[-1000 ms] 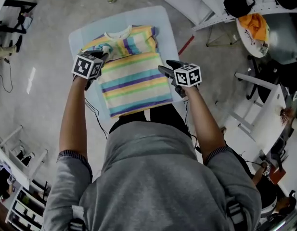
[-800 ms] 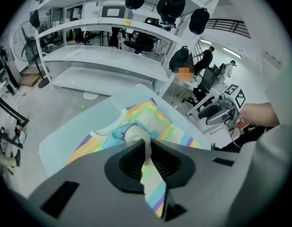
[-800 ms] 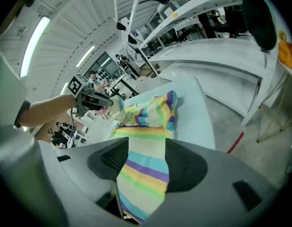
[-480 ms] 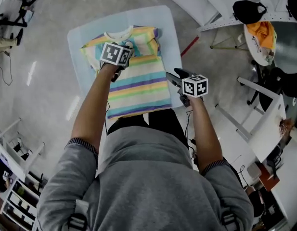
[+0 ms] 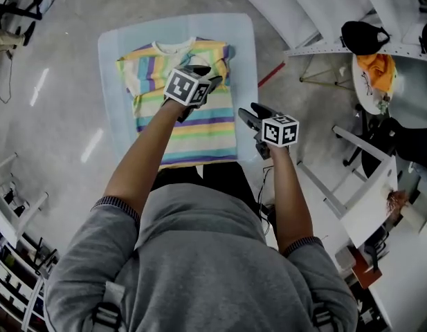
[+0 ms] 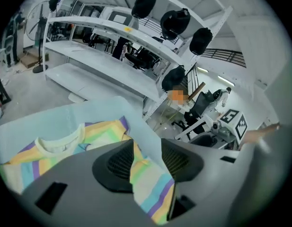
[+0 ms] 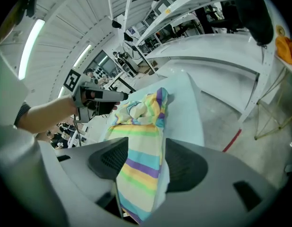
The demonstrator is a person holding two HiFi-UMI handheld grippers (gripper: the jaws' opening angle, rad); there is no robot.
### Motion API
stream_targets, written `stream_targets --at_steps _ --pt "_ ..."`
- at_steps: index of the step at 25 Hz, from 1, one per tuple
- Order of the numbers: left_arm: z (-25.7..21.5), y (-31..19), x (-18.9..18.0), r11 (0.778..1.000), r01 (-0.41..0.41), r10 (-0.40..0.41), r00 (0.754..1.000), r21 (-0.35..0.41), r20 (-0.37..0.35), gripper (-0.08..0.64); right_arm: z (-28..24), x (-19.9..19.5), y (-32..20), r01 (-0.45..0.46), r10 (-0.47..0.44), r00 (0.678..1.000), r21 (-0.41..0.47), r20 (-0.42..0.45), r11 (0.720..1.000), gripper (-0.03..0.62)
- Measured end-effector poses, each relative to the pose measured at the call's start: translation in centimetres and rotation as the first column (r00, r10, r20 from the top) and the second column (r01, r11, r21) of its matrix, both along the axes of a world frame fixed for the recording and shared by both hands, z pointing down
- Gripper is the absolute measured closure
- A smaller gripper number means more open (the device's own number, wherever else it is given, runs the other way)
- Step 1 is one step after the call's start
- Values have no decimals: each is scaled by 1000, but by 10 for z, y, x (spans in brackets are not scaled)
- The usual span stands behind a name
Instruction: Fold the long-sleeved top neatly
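A person in a grey sweatshirt stands at a pale blue table (image 5: 244, 40) with a hand-held gripper in each hand. A top with yellow, green, blue and purple stripes (image 5: 214, 126) lies flat on the table, its white collar pointing away from the person. The left gripper (image 5: 205, 79) reaches across the chest of the top towards its far right shoulder. Its jaws are opening, with striped cloth showing in the gap between them and the pads no longer pressing it. The right gripper (image 5: 249, 115) hovers at the top's right edge, near the table's right side. Its jaws stand apart over the striped fabric and grasp nothing. A small bunch of cloth sits near the collar.
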State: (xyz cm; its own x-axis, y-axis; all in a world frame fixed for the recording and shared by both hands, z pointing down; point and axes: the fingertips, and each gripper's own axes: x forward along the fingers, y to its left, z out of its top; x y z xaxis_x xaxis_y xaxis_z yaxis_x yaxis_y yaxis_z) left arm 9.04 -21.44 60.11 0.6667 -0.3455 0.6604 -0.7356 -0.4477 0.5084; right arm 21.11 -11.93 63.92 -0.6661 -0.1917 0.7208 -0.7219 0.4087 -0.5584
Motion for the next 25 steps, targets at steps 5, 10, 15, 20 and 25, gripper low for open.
stream_targets --at_steps 5,10,15,20,25 --pt "-9 33 -20 999 20 -22 999 44 39 348 -11 -8 -7 43 -43 999 40 5 998 325" --pt "-25 70 -73 983 147 -159 981 113 110 342 -29 -18 -3 107 -108 994 103 12 989 314" --pt "-39 122 -131 955 225 -269 931 192 248 342 -38 -25 3 165 -168 986 152 9 975 307" --pt "-37 181 -178 916 346 -396 862 203 316 342 -25 -33 33 233 -235 972 169 -9 958 299" --pt "-18 242 -217 885 434 -466 801 170 376 339 -20 -46 63 257 -248 966 184 -70 949 281"
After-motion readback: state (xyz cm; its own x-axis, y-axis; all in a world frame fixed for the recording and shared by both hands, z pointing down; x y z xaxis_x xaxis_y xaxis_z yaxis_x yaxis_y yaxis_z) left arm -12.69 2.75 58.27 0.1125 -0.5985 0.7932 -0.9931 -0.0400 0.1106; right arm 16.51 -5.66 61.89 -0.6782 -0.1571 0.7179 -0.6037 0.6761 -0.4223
